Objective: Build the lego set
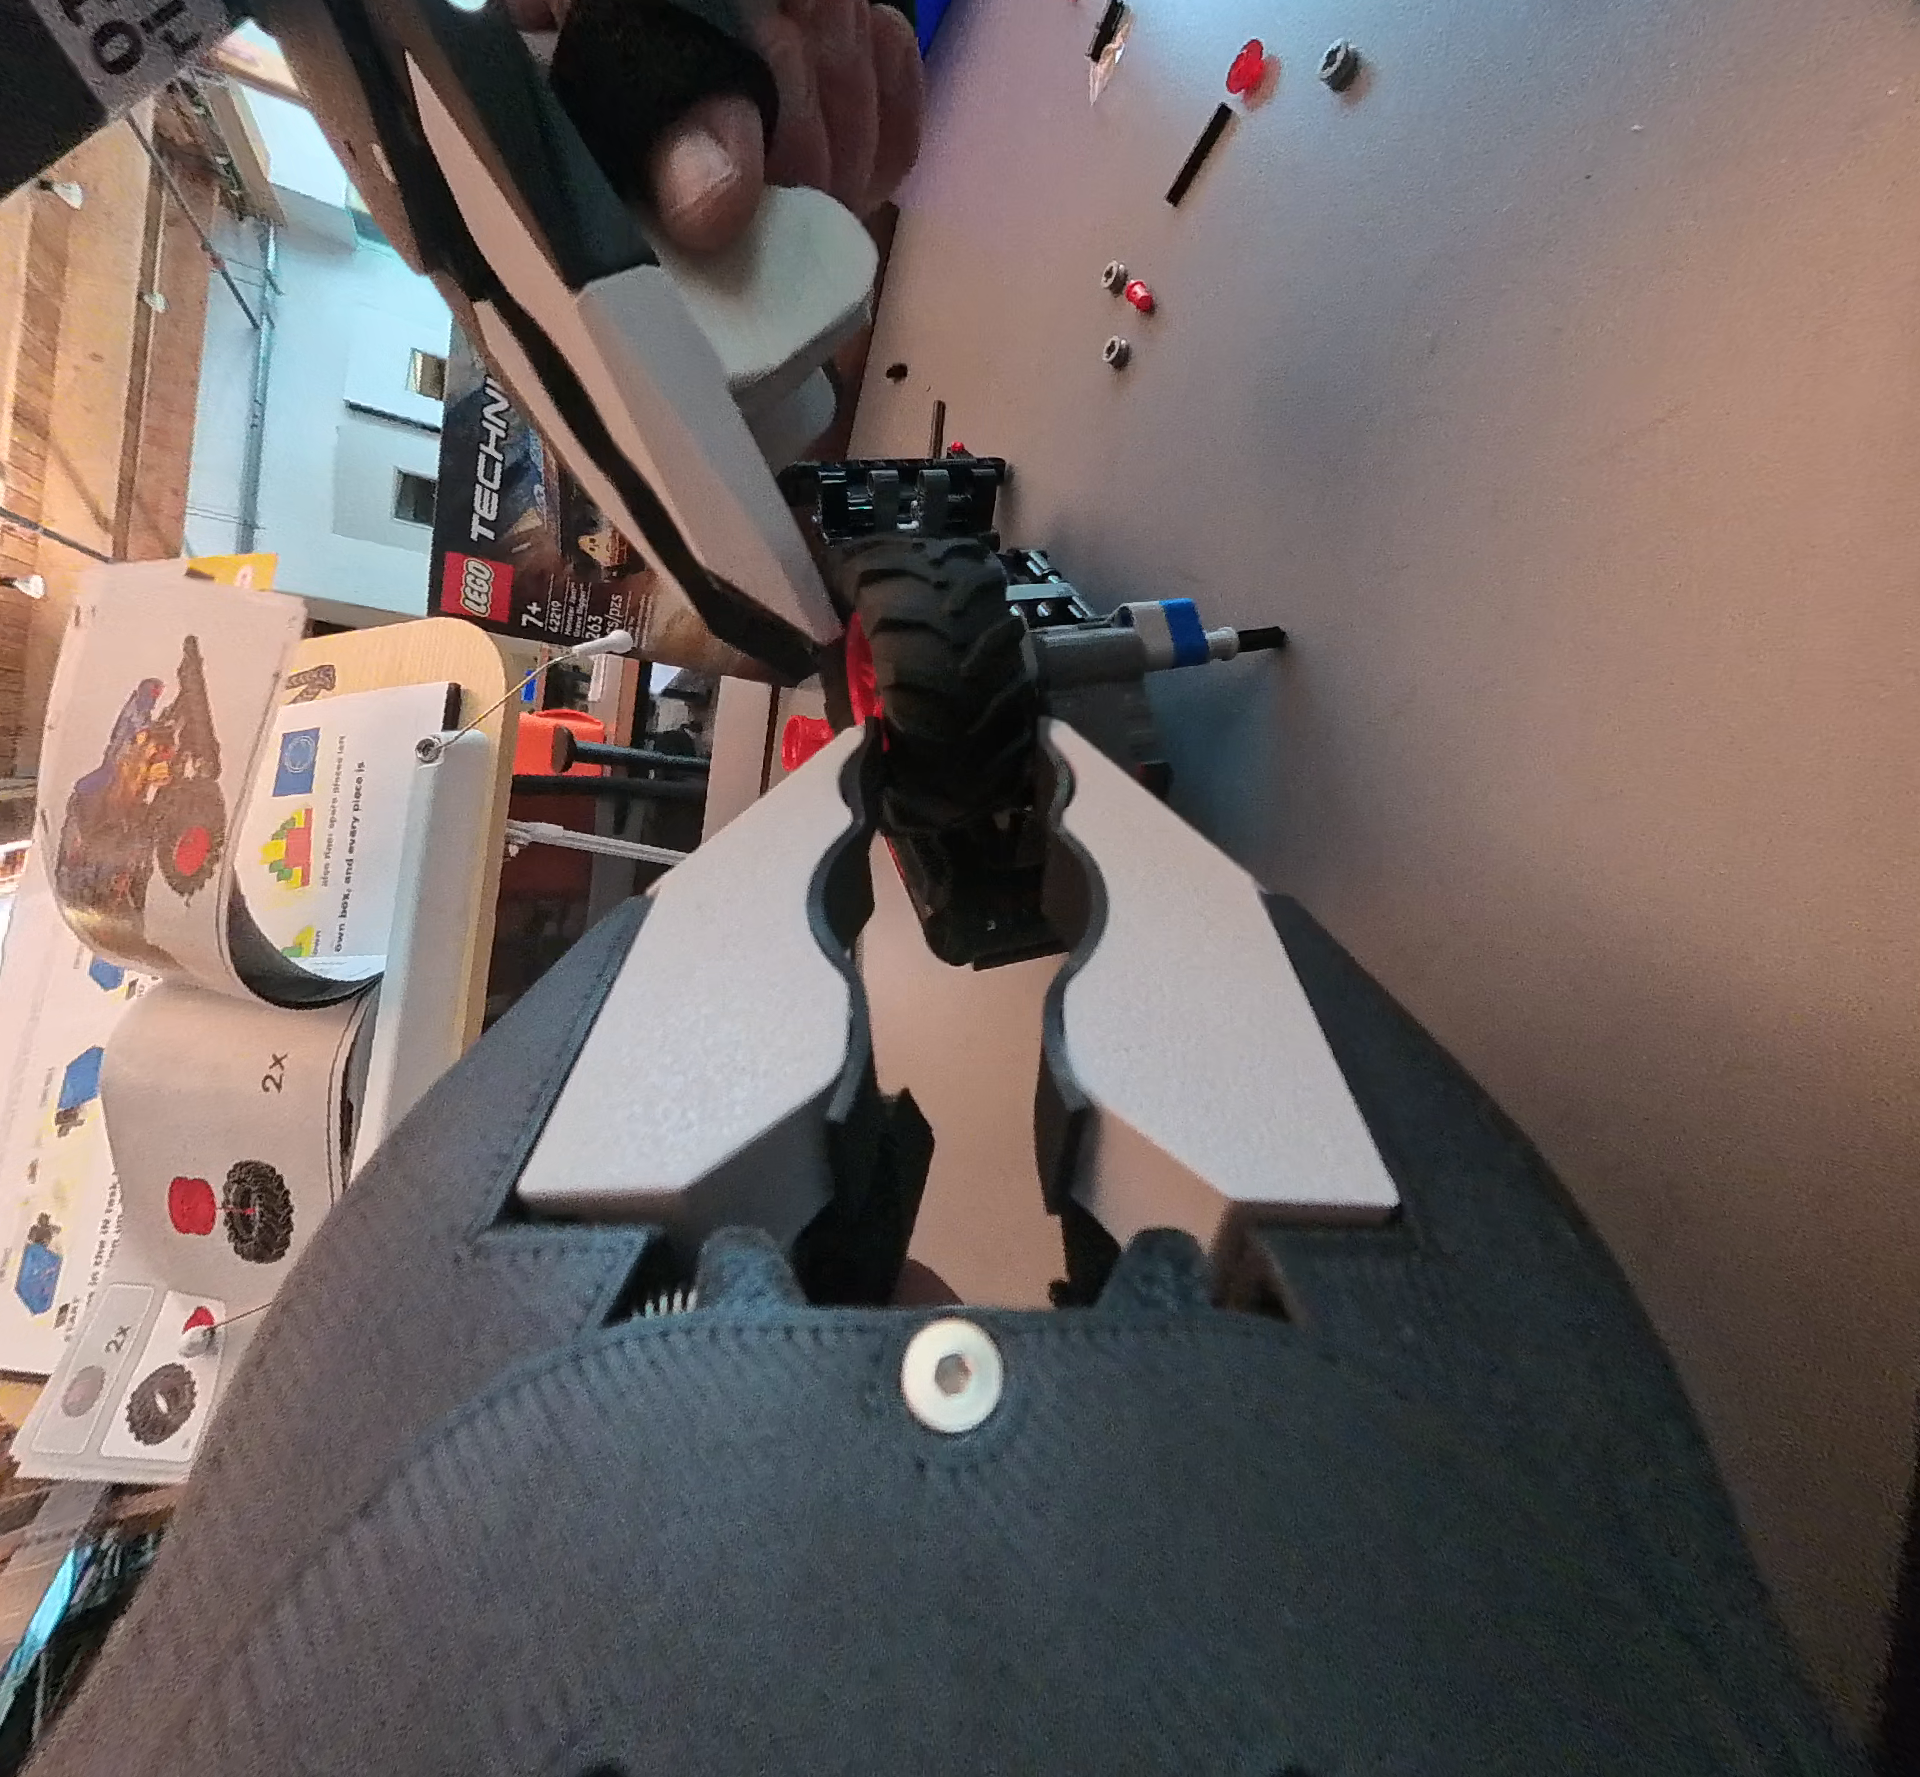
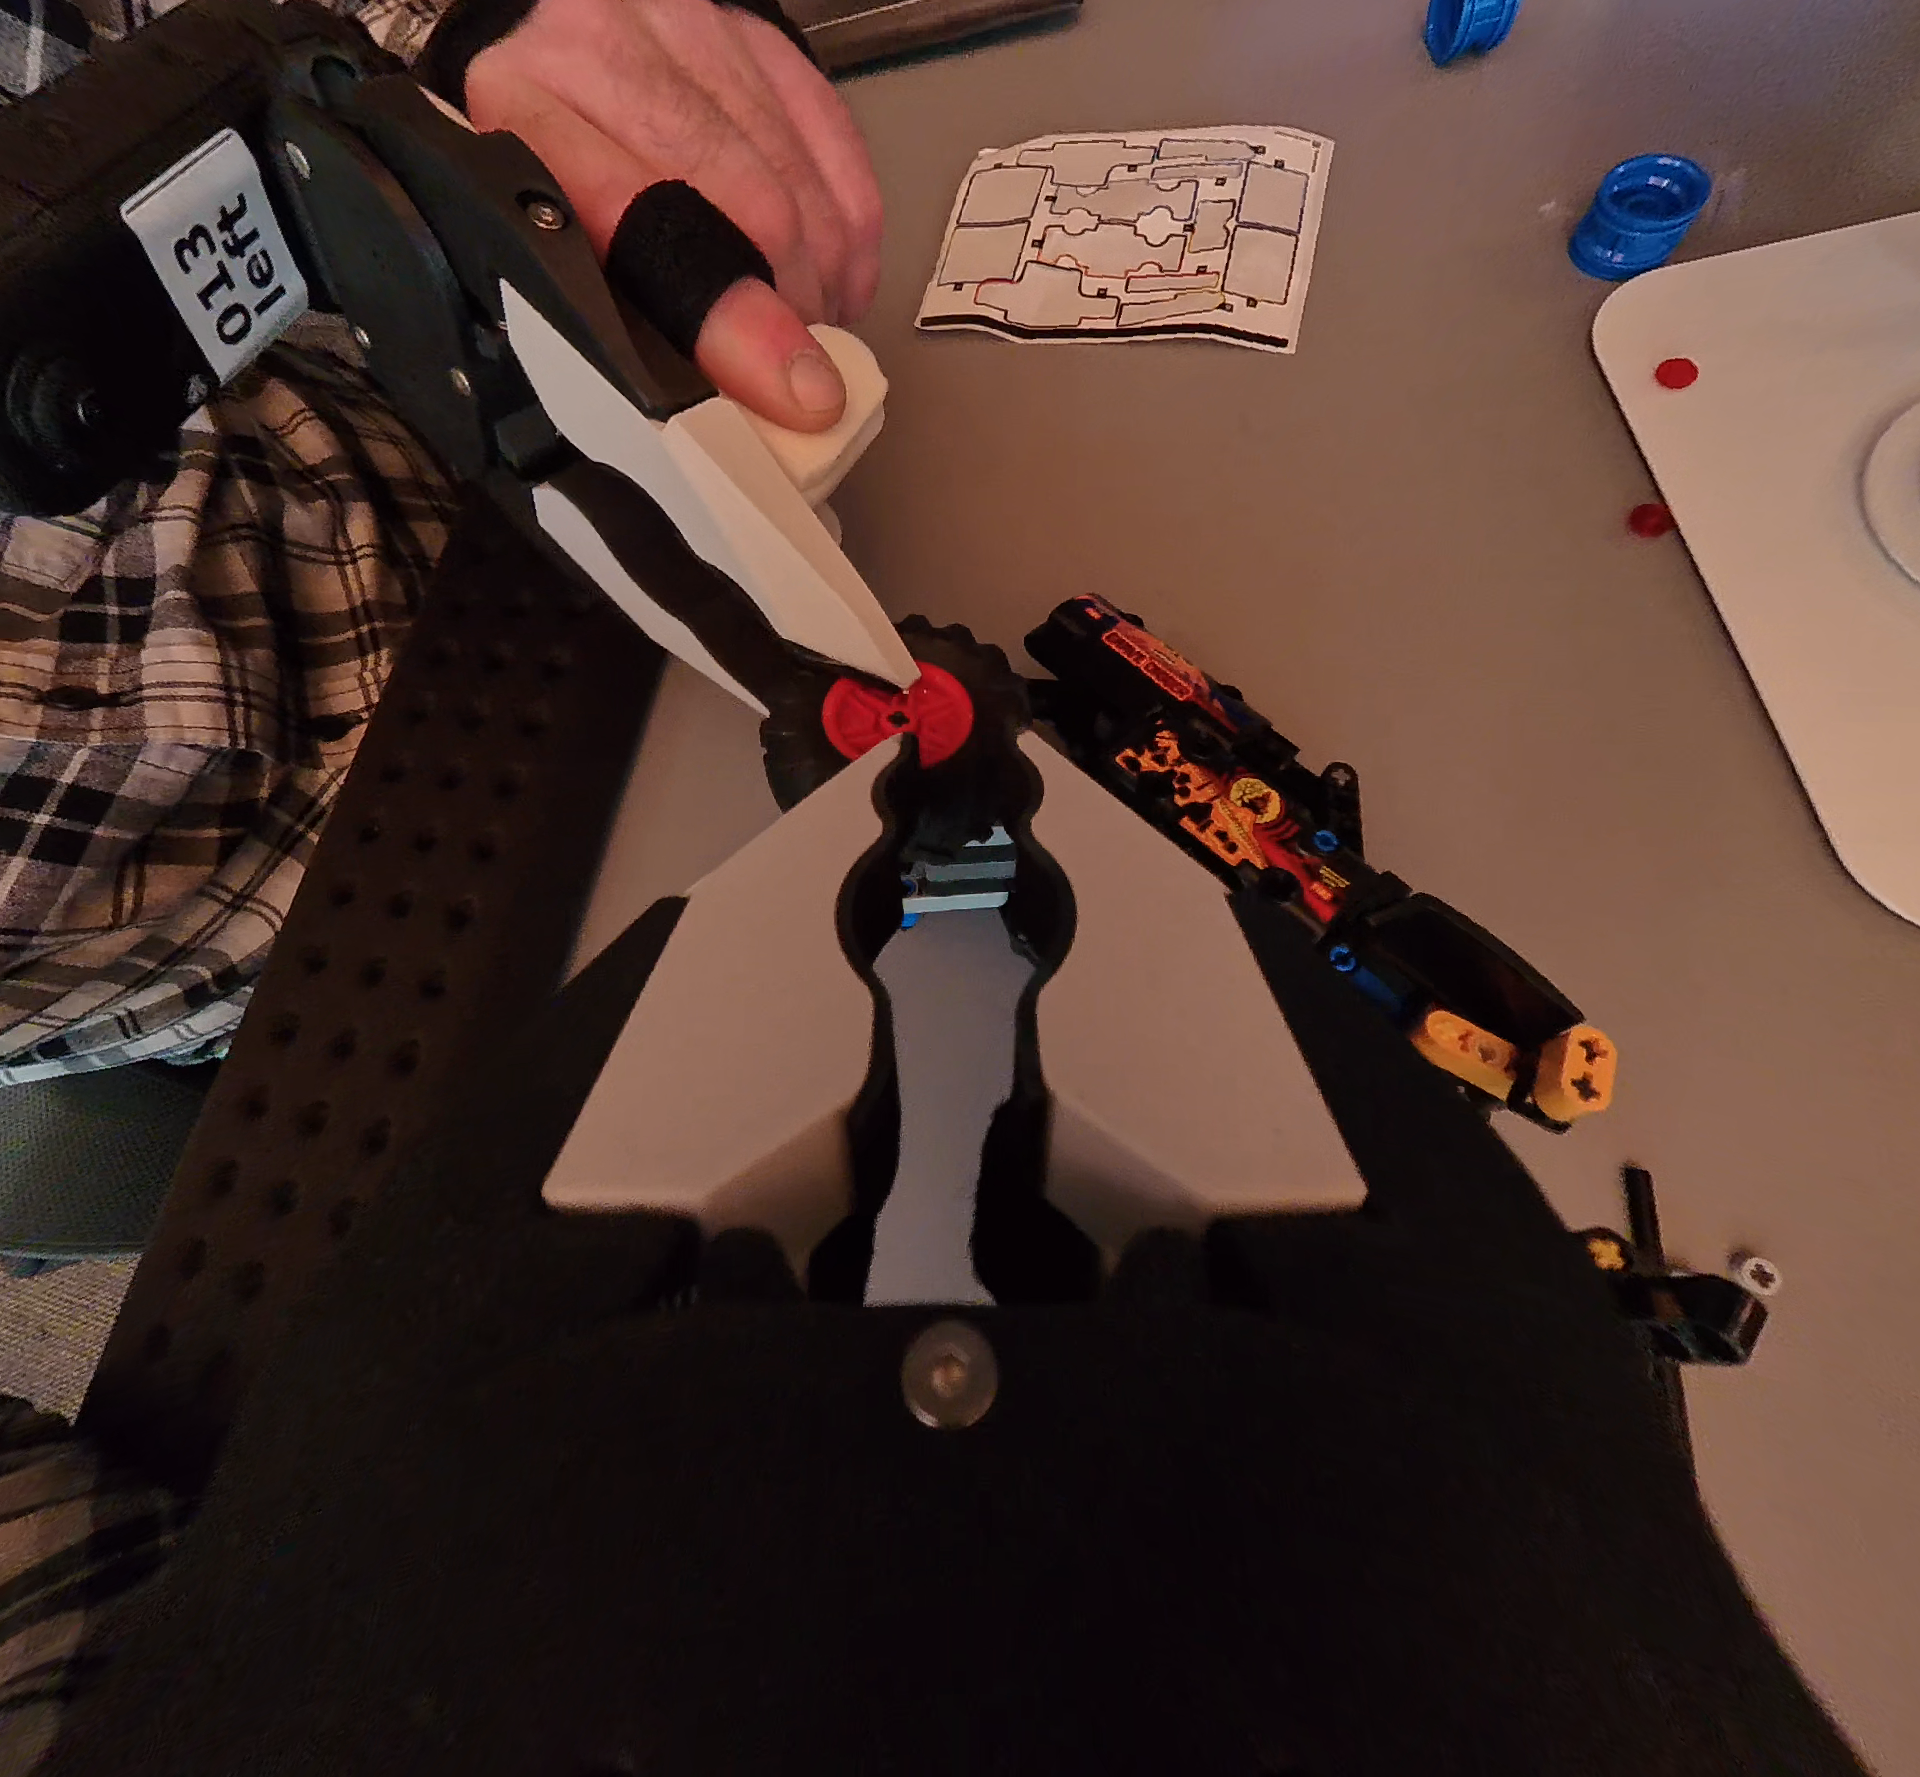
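The left gripper (image 1: 956,751) has its jaws closed on the tyre of a wheel (image 1: 956,678), one finger against each sidewall. In the right wrist view, the right gripper (image 2: 956,761) straddles the lower edge of the same wheel, its tips flanking the red hub (image 2: 899,714). I cannot tell whether those jaws are clamped or only close around it. The two grippers meet at the hub, so there is almost no slack between them.

The wheel sits on the end of the model (image 2: 1226,792), whose black-and-orange body angles away to the right on the grey surface (image 1: 1558,792). A grey-and-blue axle (image 1: 1184,641) juts from it. A few small parts (image 2: 1683,1301) lie near the model's yellow end.

Farther out, the surface is open up to a sticker sheet (image 2: 1122,241), two blue rims (image 2: 1642,215) and the edge of a white board (image 2: 1766,480). Red studs (image 1: 1247,70) and small dark pieces are scattered well apart. The booklet (image 1: 177,740) and box (image 1: 520,532) stand past the surface's edge.
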A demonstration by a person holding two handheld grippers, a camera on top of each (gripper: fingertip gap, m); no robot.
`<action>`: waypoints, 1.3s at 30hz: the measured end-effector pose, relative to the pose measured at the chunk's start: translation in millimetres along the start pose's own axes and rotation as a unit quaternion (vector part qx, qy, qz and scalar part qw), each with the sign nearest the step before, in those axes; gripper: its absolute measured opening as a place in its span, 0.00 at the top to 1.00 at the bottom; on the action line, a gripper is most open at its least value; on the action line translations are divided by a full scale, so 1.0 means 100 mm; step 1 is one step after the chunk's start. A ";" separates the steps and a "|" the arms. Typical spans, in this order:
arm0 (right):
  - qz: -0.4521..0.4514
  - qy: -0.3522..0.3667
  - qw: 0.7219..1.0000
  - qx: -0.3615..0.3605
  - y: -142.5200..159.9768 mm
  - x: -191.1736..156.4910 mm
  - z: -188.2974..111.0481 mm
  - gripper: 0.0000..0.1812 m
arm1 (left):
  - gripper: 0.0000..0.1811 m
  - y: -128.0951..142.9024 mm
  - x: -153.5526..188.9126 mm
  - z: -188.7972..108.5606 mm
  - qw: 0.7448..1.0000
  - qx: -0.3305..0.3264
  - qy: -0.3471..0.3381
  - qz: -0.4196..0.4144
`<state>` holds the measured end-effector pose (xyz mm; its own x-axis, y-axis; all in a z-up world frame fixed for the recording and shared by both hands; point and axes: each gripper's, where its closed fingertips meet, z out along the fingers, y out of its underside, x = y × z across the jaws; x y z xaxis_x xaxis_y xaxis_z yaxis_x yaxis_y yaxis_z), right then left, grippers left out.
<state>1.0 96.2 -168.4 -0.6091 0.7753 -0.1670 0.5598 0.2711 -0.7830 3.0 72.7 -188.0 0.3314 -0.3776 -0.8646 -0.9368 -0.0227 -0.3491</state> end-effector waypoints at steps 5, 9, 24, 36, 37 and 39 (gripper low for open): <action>0.000 -0.006 1.000 0.000 -0.02 -0.04 0.00 0.90 | 0.84 0.09 -0.03 -0.04 1.000 -0.001 0.013 -0.012; -0.005 0.007 1.000 -0.015 0.00 -0.02 0.05 0.89 | 0.77 0.12 -0.06 -0.13 0.996 0.018 0.043 -0.073; -0.049 0.097 0.993 0.047 -0.17 0.08 -0.32 0.70 | 0.82 0.30 -0.34 0.04 0.962 0.036 0.094 -0.252; -0.157 0.186 0.969 -0.040 0.08 0.44 0.28 0.63 | 0.82 0.68 -0.59 0.24 0.869 0.078 0.177 -0.455; -0.158 0.186 0.969 -0.030 0.07 0.46 0.30 0.63 | 0.82 0.69 -0.59 0.24 0.871 0.079 0.176 -0.452; -0.150 0.179 0.972 -0.018 0.05 0.47 0.30 0.65 | 0.82 0.71 -0.59 0.23 0.875 0.078 0.170 -0.446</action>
<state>-41.6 116.9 -197.9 -0.5172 0.8054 0.2897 0.4101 0.5303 -0.7420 -80.1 115.2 -169.8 0.8453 -0.5291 -0.0749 -0.2873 -0.3317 -0.8986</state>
